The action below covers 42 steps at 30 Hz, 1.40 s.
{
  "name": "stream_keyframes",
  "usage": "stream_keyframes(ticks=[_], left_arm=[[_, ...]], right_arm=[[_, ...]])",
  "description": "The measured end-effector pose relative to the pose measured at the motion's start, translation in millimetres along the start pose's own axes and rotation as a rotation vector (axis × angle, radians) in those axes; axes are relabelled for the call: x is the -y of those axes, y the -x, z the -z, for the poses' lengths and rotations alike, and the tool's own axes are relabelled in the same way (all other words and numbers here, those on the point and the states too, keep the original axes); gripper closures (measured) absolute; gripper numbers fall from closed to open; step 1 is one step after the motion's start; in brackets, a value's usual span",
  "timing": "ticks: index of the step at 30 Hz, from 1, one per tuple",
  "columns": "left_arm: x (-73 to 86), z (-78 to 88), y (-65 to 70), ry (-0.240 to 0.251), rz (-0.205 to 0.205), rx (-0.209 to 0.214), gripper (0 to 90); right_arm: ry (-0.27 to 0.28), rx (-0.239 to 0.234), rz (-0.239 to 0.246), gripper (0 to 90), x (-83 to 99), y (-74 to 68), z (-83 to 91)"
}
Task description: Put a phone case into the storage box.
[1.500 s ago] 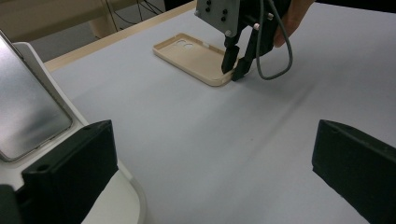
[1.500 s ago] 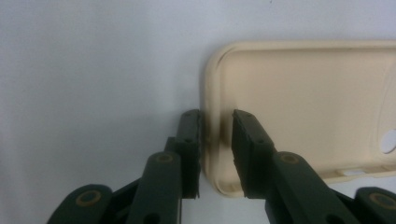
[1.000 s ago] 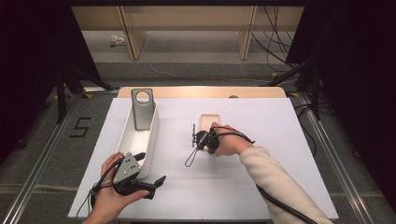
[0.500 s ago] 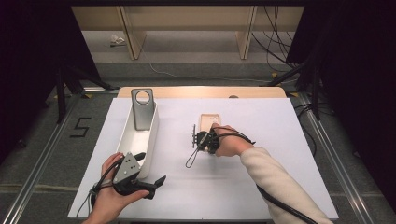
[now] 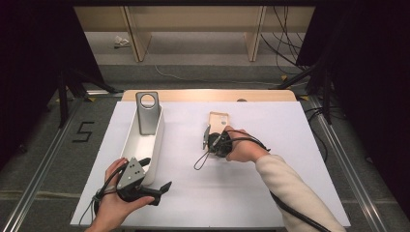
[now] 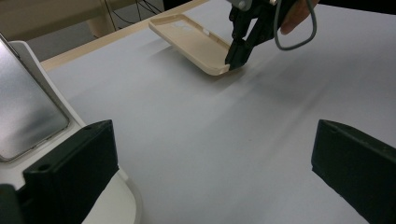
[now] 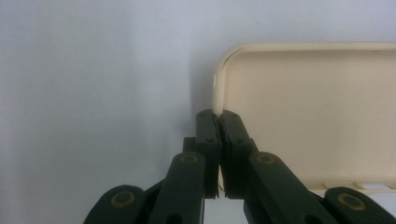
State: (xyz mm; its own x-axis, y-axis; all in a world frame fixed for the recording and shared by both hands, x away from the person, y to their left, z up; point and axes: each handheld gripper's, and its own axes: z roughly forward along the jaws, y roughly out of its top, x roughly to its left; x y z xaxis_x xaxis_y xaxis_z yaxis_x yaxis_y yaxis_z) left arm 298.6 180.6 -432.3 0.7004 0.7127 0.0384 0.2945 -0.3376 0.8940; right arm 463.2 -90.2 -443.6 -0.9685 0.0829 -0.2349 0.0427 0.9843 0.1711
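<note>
A beige phone case (image 5: 218,119) lies open side up on the white table, right of the middle. My right gripper (image 5: 207,137) comes at its near left corner and is shut on the rim there. In the right gripper view the gripper (image 7: 218,119) pinches the raised edge of the case (image 7: 308,102). The left gripper view shows that same grip (image 6: 232,58) on the case (image 6: 191,42) from afar. My left gripper (image 5: 155,173) rests open near the table's front left, with bare table between its jaws (image 6: 210,172).
A long white tray (image 5: 129,140) stands at the left, with a grey phone (image 5: 147,113) leaning upright at its far end. The tray's near end (image 6: 112,200) and the phone (image 6: 28,112) sit close beside my left jaw. A cable loop (image 5: 199,162) hangs from the right gripper.
</note>
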Motion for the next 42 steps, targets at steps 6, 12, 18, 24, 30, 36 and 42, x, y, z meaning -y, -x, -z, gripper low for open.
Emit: stream_keyframes(ticks=[6,12,18,24,30,36,42], left_arm=[[0.0,-0.2,-0.3,0.0,0.002,-0.001,0.0],[0.2,-0.2,-1.4,0.001,0.004,-0.006,0.2],[0.1,0.0,-2.0,0.002,0.005,-0.008,0.4],[0.4,-0.1,-2.8,0.001,0.01,-0.01,0.9],[0.9,-0.6,-3.5,-0.003,0.016,-0.011,1.4],[1.2,-1.2,-5.9,-0.006,0.028,-0.02,1.6],[-1.2,-1.8,-9.2,-0.002,0.043,-0.028,2.1]], right_arm=[[0.09,-0.001,-0.046,88.1,9.6,1.5,13.7],[0.173,0.0,-0.081,88.2,18.2,0.5,23.2],[0.247,0.003,-0.108,88.3,24.6,-2.3,31.1],[0.319,0.002,-0.125,88.3,31.6,-7.9,38.7],[0.384,-0.005,-0.141,88.3,40.7,-15.8,44.5],[0.442,-0.017,-0.152,88.3,49.3,-26.7,47.5],[0.48,-0.023,-0.152,88.3,56.0,-34.8,51.6]])
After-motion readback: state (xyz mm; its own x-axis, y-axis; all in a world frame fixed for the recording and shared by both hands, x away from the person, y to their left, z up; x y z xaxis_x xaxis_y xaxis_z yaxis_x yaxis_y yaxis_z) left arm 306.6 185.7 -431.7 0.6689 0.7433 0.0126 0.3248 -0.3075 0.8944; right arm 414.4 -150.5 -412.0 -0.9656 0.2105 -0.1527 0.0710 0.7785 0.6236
